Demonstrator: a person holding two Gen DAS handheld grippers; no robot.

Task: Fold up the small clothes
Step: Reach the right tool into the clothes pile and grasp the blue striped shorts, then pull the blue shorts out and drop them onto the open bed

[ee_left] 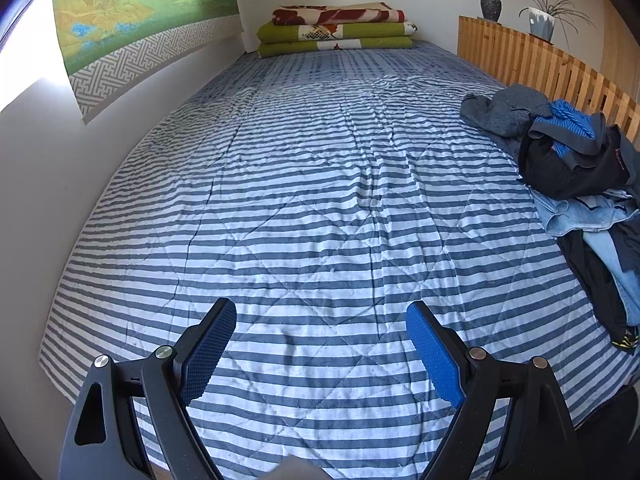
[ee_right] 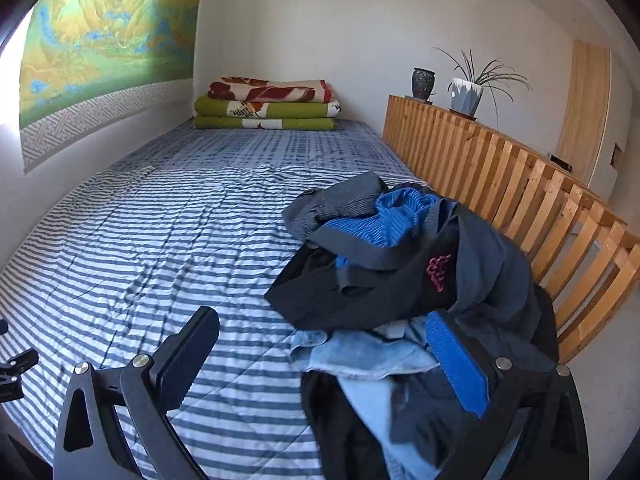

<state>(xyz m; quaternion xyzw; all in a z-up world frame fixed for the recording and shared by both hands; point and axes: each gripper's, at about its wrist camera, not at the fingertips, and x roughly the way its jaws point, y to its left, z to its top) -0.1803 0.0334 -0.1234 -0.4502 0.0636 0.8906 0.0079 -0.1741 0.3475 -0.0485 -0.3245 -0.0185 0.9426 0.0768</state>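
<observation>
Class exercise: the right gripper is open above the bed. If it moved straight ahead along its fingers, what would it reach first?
Most likely the pile of clothes. The right gripper points at its near edge, where a light blue garment lies between the open fingers. Depth is hard to judge, so first contact might be the dark garment above it.

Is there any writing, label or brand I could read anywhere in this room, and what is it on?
No readable text in either view.
Dark garment in the clothes pile: a small red mark, too blurred to tell whether it is lettering or a logo.
Wall hanging: landscape and patterned border, no legible characters.
Folded blankets: prints only.
</observation>
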